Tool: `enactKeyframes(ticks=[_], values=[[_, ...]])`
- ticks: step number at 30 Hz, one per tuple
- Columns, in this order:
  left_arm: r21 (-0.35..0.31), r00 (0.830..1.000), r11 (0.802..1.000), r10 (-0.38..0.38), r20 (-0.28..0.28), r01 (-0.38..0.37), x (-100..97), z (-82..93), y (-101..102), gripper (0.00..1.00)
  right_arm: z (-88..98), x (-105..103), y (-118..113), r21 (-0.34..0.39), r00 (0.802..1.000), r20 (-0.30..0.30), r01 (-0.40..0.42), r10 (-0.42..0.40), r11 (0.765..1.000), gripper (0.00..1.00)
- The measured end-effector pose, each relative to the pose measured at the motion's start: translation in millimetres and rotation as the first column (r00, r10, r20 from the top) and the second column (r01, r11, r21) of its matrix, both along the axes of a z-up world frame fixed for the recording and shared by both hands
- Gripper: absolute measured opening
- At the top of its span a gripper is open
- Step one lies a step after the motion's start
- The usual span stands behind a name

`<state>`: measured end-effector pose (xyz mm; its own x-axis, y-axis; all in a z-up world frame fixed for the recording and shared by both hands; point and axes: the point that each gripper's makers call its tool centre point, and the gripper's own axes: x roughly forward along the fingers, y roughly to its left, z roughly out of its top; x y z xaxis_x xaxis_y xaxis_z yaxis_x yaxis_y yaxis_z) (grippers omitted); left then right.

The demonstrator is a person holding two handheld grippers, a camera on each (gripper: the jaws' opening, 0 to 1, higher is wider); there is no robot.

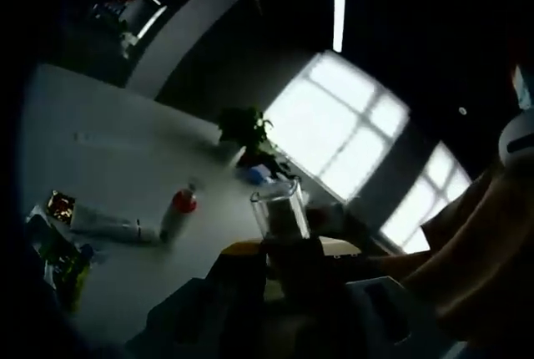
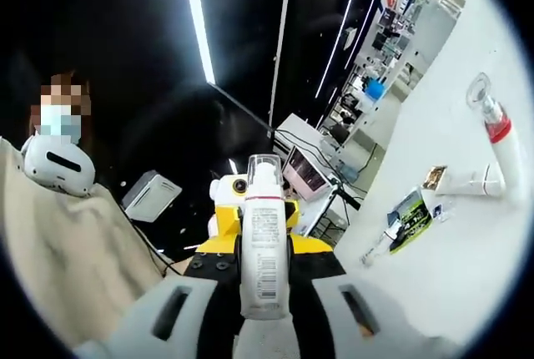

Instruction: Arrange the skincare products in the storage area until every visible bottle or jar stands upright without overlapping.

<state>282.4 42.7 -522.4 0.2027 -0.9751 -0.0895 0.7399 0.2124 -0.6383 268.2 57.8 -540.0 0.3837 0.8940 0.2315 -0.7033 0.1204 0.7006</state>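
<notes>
Right gripper view: both your tongs, the right tongs (image 2: 264,313) and the left tongs (image 2: 250,242), are clamped on one white bottle (image 2: 264,250), held off the counter (image 2: 434,292). Two tubes (image 2: 501,146) and one green packet (image 2: 409,219) lie on the counter.

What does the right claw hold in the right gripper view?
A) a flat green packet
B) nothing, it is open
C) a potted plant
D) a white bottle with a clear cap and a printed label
D: the right claw is closed on a white bottle whose clear cap points up and away from the camera.
</notes>
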Motion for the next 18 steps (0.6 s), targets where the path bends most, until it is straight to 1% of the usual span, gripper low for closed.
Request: enactKeyframes(ticks=[3, 4, 5, 6, 7, 8, 10, 11, 12, 13, 14, 15, 17, 18], values=[[0.051, 1.0, 0.999, 0.011, 0.026, -0.012, 1.5, -3.1, -3.7, 0.2, -6.0, 1.6, 0.5, -0.064, 0.999, 0.024, 0.027, -0.025, 0.998, 0.21], [0.085, 0.999, 0.996, 0.028, 0.035, -0.031, 4.2, -6.4, -4.3, 0.2, -8.5, 3.4, 0.8, -0.098, 0.998, 0.039, 0.045, -0.041, 0.994, 0.21], [0.088, 0.999, 0.996, 0.027, 0.029, -0.03, 3.8, -6.2, -6.0, 0.2, -8.3, 2.9, 2.1, -0.104, 0.999, 0.032, 0.044, -0.041, 0.994, 0.21], [0.102, 0.998, 0.994, 0.039, 0.042, -0.044, 5.9, -6.8, -6.6, 0.2, -9.1, 6.0, 1.4, -0.113, 0.998, 0.025, 0.063, -0.061, 0.992, 0.22], [0.114, 0.997, 0.991, 0.059, 0.058, -0.065, 9.2, -7.5, -6.0, 0.2, -10.9, 11.3, -1.2, -0.13, 0.995, 0.031, 0.098, -0.095, 0.987, 0.22], [0.115, 0.996, 0.991, 0.065, 0.056, -0.072, 10.0, -7.2, -6.6, 0.2, -11.8, 14.2, -2.5, -0.157, 0.992, 0.056, 0.124, -0.117, 0.98, 0.23], [0.136, 0.995, 0.986, 0.09, 0.05, -0.096, 13.7, -9.4, -6.2, 0.2, -14.0, 17.3, -3.5, -0.199, 0.988, 0.068, 0.148, -0.138, 0.969, 0.24], [0.155, 0.992, 0.981, 0.104, 0.073, -0.115, 16.2, -10.3, -5.6, 0.2, -14.6, 19.9, -4.3, -0.227, 0.984, 0.09, 0.171, -0.155, 0.959, 0.25], [0.169, 0.99, 0.978, 0.106, 0.089, -0.12, 17.0, -10.9, -5.6, 0.2, -17.2, 22.0, -4.8, -0.287, 0.977, 0.134, 0.199, -0.166, 0.937, 0.25], [0.186, 0.989, 0.974, 0.108, 0.104, -0.126, 17.7, -12.0, -5.6, 0.19, -18.2, 22.7, -5.1, -0.306, 0.975, 0.143, 0.208, -0.171, 0.929, 0.26], [0.213, 0.986, 0.967, 0.113, 0.122, -0.137, 19.2, -13.9, -4.9, 0.19, -21.3, 24.4, -5.6, -0.35, 0.97, 0.161, 0.227, -0.18, 0.909, 0.26], [0.241, 0.982, 0.96, 0.109, 0.152, -0.144, 20.0, -15.5, -5.4, 0.19, -22.8, 25.5, -6.1, -0.366, 0.968, 0.165, 0.237, -0.188, 0.9, 0.26], [0.293, 0.974, 0.944, 0.096, 0.203, -0.154, 21.7, -18.3, -6.6, 0.19, -27.2, 27.2, -5.4, -0.383, 0.964, 0.149, 0.262, -0.221, 0.886, 0.26], [0.309, 0.972, 0.938, 0.09, 0.217, -0.156, 22.1, -19.5, -7.5, 0.19, -28.9, 28.4, -6.3, -0.402, 0.957, 0.173, 0.284, -0.233, 0.87, 0.25]])
